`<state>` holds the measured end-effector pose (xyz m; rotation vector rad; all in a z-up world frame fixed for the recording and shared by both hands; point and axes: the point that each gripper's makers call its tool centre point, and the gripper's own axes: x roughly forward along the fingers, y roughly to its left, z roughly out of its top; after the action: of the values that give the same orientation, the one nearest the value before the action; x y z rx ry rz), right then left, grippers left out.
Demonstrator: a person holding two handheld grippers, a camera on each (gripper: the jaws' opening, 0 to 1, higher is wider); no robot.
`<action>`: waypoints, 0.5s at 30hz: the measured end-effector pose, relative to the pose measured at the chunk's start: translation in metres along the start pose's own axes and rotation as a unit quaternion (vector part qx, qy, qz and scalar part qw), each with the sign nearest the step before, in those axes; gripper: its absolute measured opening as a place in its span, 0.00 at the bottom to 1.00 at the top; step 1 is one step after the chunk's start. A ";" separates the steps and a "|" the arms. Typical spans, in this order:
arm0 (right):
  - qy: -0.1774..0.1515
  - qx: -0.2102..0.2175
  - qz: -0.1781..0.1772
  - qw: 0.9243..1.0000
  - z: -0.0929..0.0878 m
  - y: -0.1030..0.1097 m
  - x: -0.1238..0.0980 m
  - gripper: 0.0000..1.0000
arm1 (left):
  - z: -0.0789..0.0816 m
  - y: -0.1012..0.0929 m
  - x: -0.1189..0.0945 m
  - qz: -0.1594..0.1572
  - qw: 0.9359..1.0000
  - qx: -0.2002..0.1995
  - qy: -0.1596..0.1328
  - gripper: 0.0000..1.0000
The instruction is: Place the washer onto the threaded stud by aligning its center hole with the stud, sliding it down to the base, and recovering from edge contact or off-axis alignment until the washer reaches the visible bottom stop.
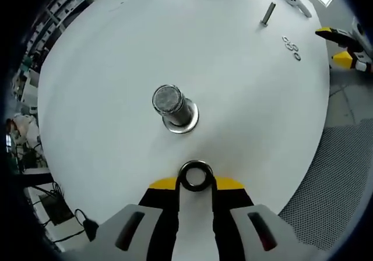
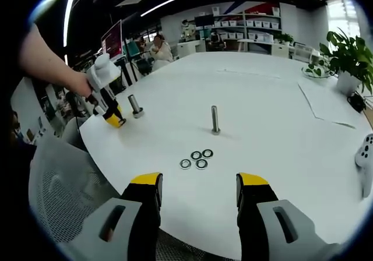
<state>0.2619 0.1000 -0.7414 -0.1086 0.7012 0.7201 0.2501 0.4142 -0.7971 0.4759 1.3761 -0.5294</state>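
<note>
Steel washer (image 1: 196, 176) pinched at rim by left tongs (image 1: 196, 185), 6 o'clock of stud (image 1: 173, 107); light, stiff, slippery. Right tongs (image 2: 199, 192) wide, empty.

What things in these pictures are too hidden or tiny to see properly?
- Threads on the near stud: left gripper view looks down on its top; too blurry.
- Loose washers: too small in the right gripper view to tell sizes apart.
- Held washer: the left claw covers its lower edge.

Left claw (image 1: 196, 179) clamped on washer (image 1: 196, 176); right claw (image 2: 198, 186) jaws apart, holding nothing, hovering.
</note>
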 end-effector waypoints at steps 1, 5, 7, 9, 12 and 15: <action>0.000 0.000 0.000 1.000 0.000 0.000 0.000 0.54 | 0.000 0.001 0.000 0.000 1.000 0.001 0.000 0.18; 0.000 0.000 0.000 1.000 0.000 0.000 0.000 0.54 | 0.002 0.000 -0.006 -0.002 1.000 0.002 -0.007 0.18; 0.000 0.000 0.001 1.000 0.000 0.000 0.000 0.54 | 0.004 0.000 -0.010 -0.002 1.000 0.011 -0.010 0.18; 0.000 0.000 0.001 1.000 0.000 0.000 0.000 0.54 | 0.006 0.002 -0.014 0.001 0.999 0.030 -0.010 0.18; 0.000 0.000 0.001 1.000 0.000 0.001 0.000 0.54 | 0.009 0.004 -0.019 0.000 0.999 0.042 -0.014 0.18; 0.001 -0.001 0.002 1.000 0.000 0.001 0.000 0.54 | 0.010 0.004 -0.027 -0.002 0.998 0.061 -0.018 0.18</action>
<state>0.2612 0.1006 -0.7415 -0.1096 0.7031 0.7244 0.2577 0.4131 -0.7686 0.5596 1.3155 -0.6246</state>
